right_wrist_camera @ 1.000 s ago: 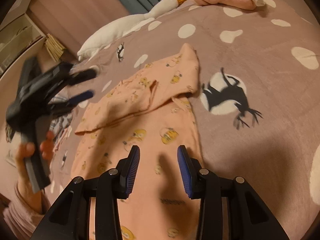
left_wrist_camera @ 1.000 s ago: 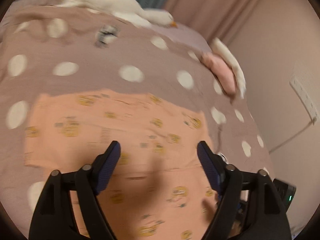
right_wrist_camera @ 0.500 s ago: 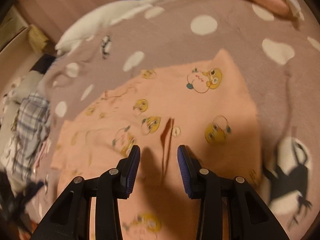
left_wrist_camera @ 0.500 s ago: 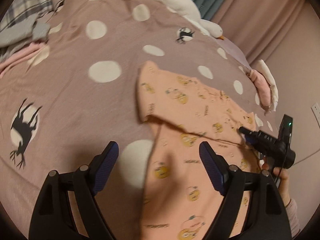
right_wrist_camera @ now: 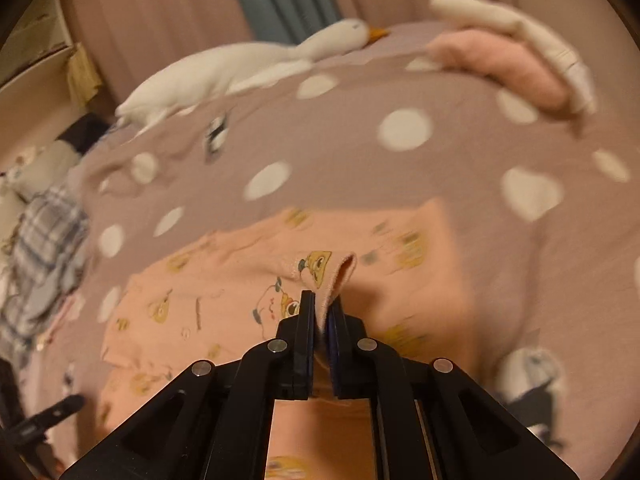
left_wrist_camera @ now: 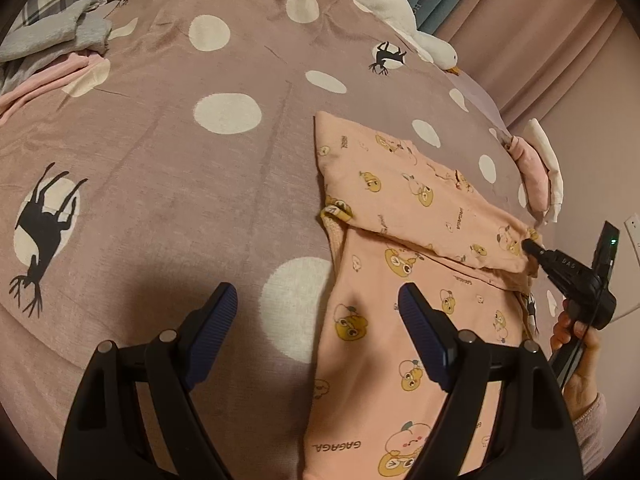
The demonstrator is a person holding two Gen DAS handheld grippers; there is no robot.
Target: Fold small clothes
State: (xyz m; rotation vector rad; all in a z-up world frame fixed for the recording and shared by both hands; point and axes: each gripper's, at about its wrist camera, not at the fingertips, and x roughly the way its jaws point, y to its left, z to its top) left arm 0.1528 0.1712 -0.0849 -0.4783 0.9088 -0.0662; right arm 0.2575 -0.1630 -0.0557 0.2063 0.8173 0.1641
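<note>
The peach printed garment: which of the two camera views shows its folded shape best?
The left wrist view. There the peach printed garment lies sharp on the spotted bedcover, one part folded across it. The right wrist view is blurred and too close; it shows mainly the edge pinched in the right gripper.

**Colours and Patterns by Item**

Garment: peach-pink fabric printed with small yellow cartoon characters and dark lettering, including "GAGAGA".

Bed cover: dusty mauve with scattered cream-white dots; several dots carry a black deer silhouette.

Plush goose: white body, orange beak.

Folded items at the far bed edge: one pink, one cream-white.

Clothing pile: grey piece over a pale pink piece, beside grey-and-white plaid.

Curtains: dusty pink, with a teal-blue panel between them.

Left gripper: black frame, dark blue ribbed pads, silver rivets.

Right gripper: black frame, dark blue pads, silver rivets.
</note>
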